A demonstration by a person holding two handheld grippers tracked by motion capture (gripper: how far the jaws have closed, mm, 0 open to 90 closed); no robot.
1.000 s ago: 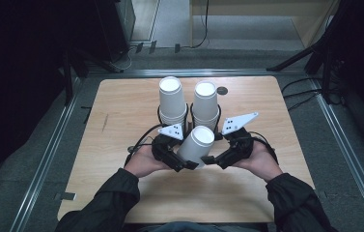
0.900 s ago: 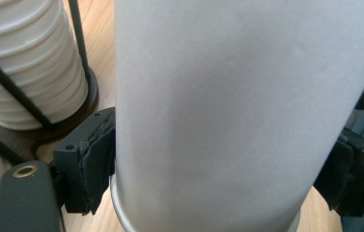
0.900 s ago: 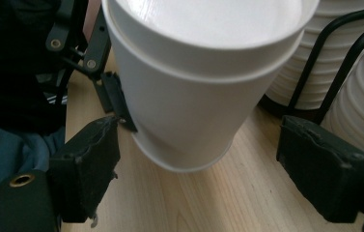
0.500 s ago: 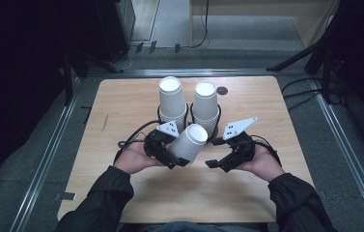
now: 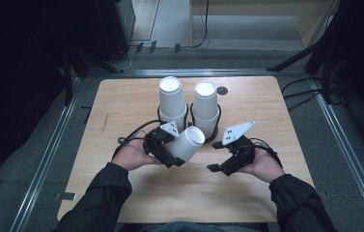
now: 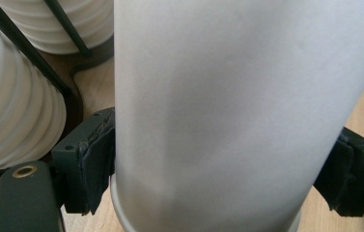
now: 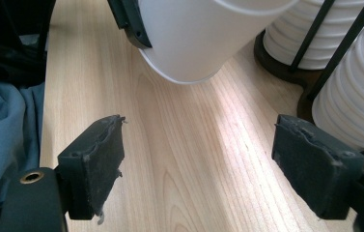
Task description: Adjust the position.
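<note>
A white paper cup (image 5: 189,141) lies tilted in my left gripper (image 5: 174,151), mouth pointing up and to the right. In the left gripper view both pads (image 6: 95,164) press on the cup's (image 6: 228,96) wall, so the left gripper (image 6: 218,174) is shut on it. To the cup's right, my right gripper (image 5: 213,157) is held just above the table. Its jaws have just been closing. They stand apart with nothing between them in the right gripper view (image 7: 199,164), where the cup's base (image 7: 194,38) hangs ahead.
Two tall stacks of white cups (image 5: 172,99) (image 5: 205,104) stand in black wire holders just behind both grippers. They appear close at the right of the right gripper view (image 7: 353,96). The wooden table (image 5: 121,96) has bare room at the left, right and front.
The right gripper has drawn away from the cup to the right, leaving a gap. The left gripper still holds the cup, which has tipped a little more upright.
</note>
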